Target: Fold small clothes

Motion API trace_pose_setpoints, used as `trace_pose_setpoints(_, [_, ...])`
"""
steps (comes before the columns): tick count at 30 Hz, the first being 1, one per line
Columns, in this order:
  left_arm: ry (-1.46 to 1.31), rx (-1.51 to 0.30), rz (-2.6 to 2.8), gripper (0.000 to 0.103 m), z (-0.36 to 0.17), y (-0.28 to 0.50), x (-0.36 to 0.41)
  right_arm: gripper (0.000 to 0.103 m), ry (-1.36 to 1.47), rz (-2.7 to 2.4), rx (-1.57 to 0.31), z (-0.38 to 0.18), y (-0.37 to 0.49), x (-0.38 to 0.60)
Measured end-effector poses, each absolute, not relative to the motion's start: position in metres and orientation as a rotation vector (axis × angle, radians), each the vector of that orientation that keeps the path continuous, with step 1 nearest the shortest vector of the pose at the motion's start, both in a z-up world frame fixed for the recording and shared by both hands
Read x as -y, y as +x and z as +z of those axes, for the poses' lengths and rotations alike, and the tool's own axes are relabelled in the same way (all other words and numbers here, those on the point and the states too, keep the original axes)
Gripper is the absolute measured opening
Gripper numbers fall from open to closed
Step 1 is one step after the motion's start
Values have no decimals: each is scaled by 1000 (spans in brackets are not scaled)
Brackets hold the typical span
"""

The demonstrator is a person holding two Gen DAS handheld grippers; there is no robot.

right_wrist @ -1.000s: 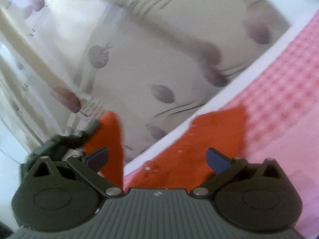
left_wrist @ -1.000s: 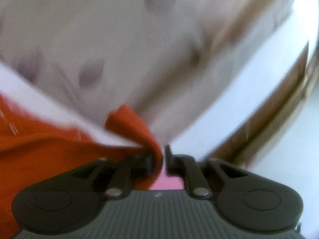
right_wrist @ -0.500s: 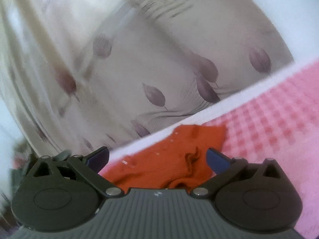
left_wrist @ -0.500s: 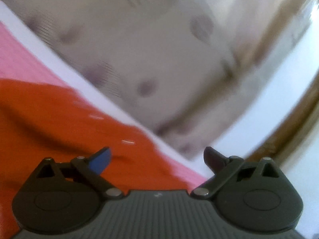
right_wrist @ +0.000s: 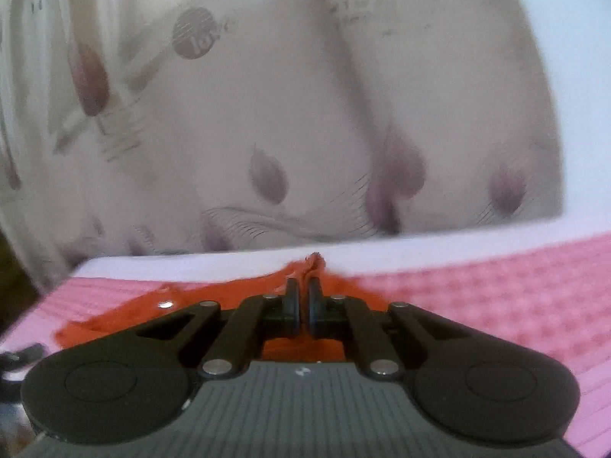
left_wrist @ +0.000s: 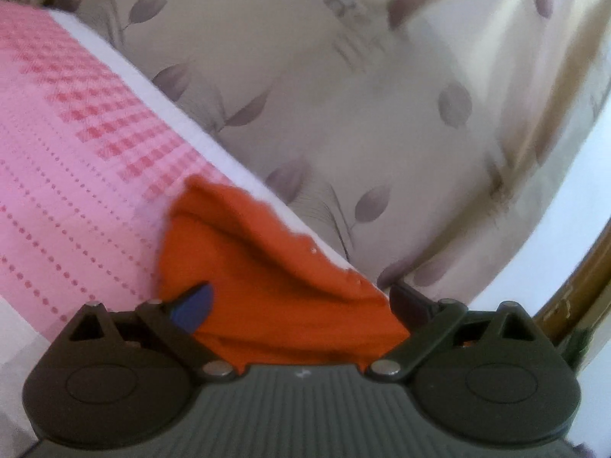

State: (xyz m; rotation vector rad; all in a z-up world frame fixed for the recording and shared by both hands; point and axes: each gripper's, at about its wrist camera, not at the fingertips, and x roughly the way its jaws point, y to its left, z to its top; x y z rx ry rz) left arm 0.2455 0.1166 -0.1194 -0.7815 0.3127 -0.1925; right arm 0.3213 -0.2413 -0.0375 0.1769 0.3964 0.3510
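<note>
A second ago the left tongs [left_wrist: 301,297] were pinched on a corner of the orange garment [left_wrist: 267,274]; they now stand wide open with the cloth lying loose between the fingers, neither pad pressing it. The right tongs [right_wrist: 304,297], wide apart a second ago with the garment spread ahead, are closing and now pinch a raised fold of the same garment [right_wrist: 311,267] between their pads. A small peak of cloth stands up just past the fingertips.

The garment lies crumpled on a pink checked bedspread [left_wrist: 76,145], close to its far edge. A white border strip [right_wrist: 382,255] runs along that edge, and in the left wrist view the orange cloth reaches right up to it. Beyond the border hangs a pale curtain with purple leaf print [left_wrist: 343,114], close behind the edge, so there is little room on the far side. In the left wrist view the bedspread stretches bare to the left of the garment; in the right wrist view it stretches bare to the right. A brown wooden frame [left_wrist: 573,305] shows at the right edge of the left wrist view.

In the right wrist view most of the garment spreads near and to the left of the tongs
</note>
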Motion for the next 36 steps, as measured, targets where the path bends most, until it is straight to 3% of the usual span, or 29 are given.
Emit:
trace_pose_setpoints(3, [-785,-315,-199,99,-122,243,-117,13,120,308,-602,-70,353,238])
trace_pose_setpoints(4, [-780,-318,-201,99,-122,243,-117,33,90,266,-636,-76,358,234])
trace_pose_setpoints(6, [-789,-314,-206,99,-123,242,-118,42,55,216,-544,-66,347,223])
trace_pose_setpoints(9, [-828,-303,-215,100,-124,237,-124,42,49,434,-391,-29,331,182])
trace_pose_setpoints(12, [-833,-300,-206,99,-125,231,-125,42,-4,835,-391,2,327,109])
trace_pose_setpoints(16, [-793,-321,-202,100,-122,230,-120,42,-192,1171,-527,21,339,1])
trace_pose_setpoints(20, [-779,-325,-193,100,-122,231,-117,43,-399,1177,-799,11,363,-84])
trace_pose_setpoints(25, [-770,-332,-188,100,-122,231,-116,44,-674,1125,-886,-12,347,-139])
trace_pose_setpoints(26, [-771,-332,-188,100,-122,231,-116,42,-718,1102,-882,-15,346,-144])
trace_pose_setpoints(28, [-773,-330,-190,100,-123,231,-117,21,-747,1078,-880,-17,347,-146])
trace_pose_setpoints(29, [-773,-329,-192,100,-123,231,-117,21,-752,1065,-865,-19,350,-147])
trace_pose_setpoints(31, [-772,-330,-193,100,-123,230,-117,6,-730,1035,-843,-16,361,-149])
trace_pose_setpoints(36, [-771,-331,-190,100,-123,230,-117,0,-565,887,-749,-1,401,-125])
